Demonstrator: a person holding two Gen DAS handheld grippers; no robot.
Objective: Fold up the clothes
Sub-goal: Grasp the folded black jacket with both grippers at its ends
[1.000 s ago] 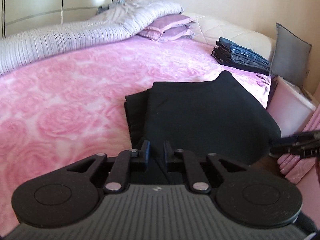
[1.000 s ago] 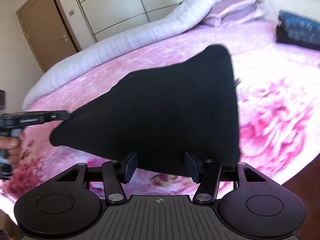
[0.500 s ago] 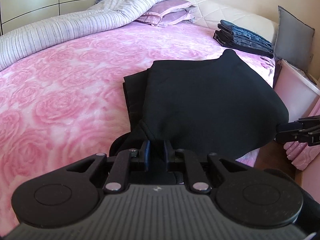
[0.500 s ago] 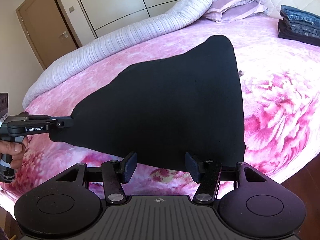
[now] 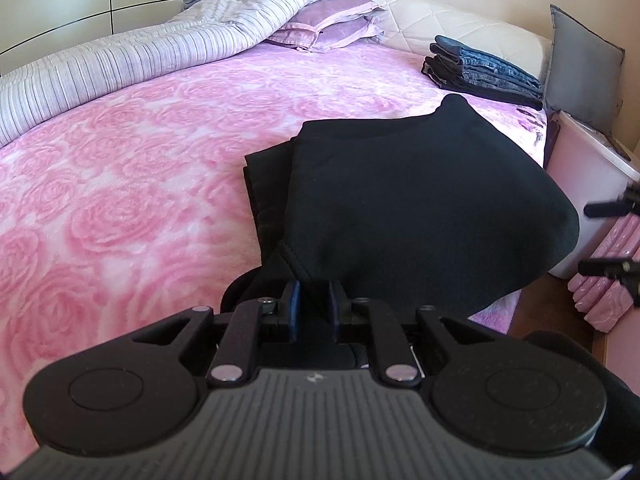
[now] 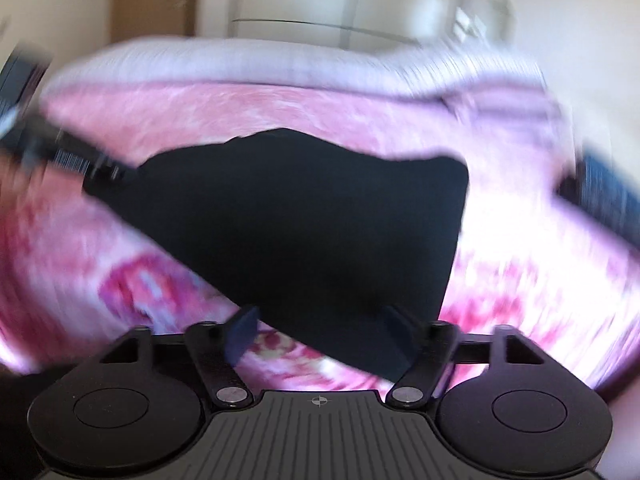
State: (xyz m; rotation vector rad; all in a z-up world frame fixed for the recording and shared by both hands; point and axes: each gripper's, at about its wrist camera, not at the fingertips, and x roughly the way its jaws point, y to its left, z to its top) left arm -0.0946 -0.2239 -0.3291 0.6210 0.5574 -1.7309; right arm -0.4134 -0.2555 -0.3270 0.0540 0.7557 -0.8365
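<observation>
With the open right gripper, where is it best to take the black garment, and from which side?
Probably the free lower-right corner of the black garment, entering from the bed's edge: it hangs unsupported facing the open right gripper, opposite the corner that the left gripper pinches.

Left gripper [image 5: 313,294] looks nearly closed; right gripper [image 6: 320,322] spread wide.

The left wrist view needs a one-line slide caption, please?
Left hand-held gripper pinching a black garment on a pink rose-print bed.

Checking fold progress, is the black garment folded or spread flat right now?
Folded: the black fabric garment lies doubled over itself on the pink rose-patterned bedspread, a lower layer showing at its left edge.
</observation>
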